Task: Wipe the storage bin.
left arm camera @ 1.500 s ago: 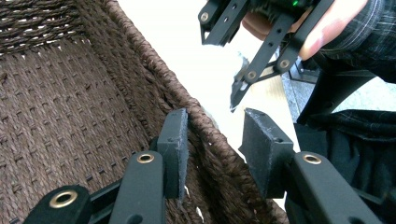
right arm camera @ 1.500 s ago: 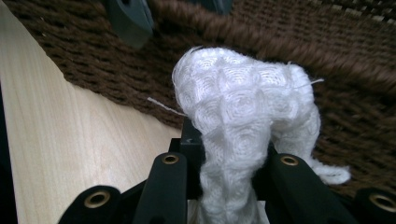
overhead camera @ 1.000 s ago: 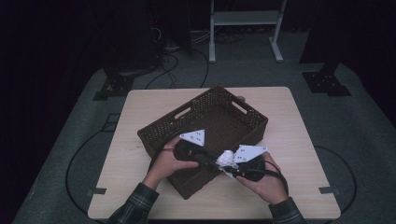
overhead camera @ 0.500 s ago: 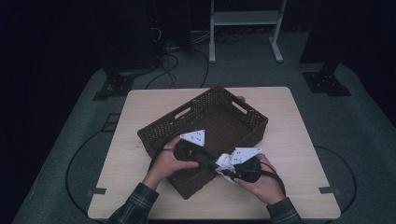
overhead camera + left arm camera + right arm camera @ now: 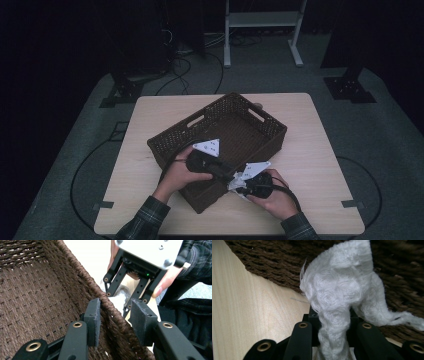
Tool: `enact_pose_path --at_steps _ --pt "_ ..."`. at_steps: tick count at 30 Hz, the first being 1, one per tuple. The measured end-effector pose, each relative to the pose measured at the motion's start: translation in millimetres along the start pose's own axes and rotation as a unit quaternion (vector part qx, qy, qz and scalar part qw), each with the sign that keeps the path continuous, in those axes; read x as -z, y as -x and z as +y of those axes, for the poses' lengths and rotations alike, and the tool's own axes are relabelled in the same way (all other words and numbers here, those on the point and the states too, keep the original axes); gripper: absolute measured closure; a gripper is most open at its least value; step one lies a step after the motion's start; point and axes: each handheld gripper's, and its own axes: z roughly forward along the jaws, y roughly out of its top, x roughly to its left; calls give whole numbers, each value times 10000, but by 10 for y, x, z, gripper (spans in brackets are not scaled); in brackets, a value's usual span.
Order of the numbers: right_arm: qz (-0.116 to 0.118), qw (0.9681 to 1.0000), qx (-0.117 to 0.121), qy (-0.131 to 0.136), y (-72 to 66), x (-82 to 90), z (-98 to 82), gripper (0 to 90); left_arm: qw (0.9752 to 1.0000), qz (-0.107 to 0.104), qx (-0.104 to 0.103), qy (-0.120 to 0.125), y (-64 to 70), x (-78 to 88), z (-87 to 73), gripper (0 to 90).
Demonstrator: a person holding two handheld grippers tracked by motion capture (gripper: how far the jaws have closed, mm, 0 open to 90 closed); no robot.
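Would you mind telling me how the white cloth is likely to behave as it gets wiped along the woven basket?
The white cloth looks floppy: it bunches and droops above the right claw, which pinches it. Its frayed, fuzzy edge may snag on the rough weave of the basket. It seems light, so it should follow the claw readily; the left claw, straddling the basket's wall, probably steadies it.

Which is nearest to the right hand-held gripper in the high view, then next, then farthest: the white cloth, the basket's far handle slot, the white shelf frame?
From the right hand-held gripper:
1. White cloth, pinched in its jaws at the basket's near wall.
2. Far handle slot, on the basket across the table.
3. White shelf frame, on the floor beyond the table.
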Motion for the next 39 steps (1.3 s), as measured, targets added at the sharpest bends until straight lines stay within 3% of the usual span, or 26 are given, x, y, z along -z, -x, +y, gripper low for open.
enact_pose_path --at_steps 8,17,25,29,39 --pt "5 9997 26 -241 -52 -115 -71 740 10000 3 6 -14 4 -1 -1 597" --pt "-31 9996 110 -256 -118 -97 -72 740 10000 4 4 -21 4 -2 0 596" --pt "24 9995 329 -17 -230 -11 34 740 10000 6 33 4 7 -6 0 596" --pt "82 9990 368 251 -277 69 101 740 10000 7 -2 -20 3 -3 0 596" --pt "105 9956 634 687 -444 185 238 741 10000 -6 -12 -30 -2 2 0 596"
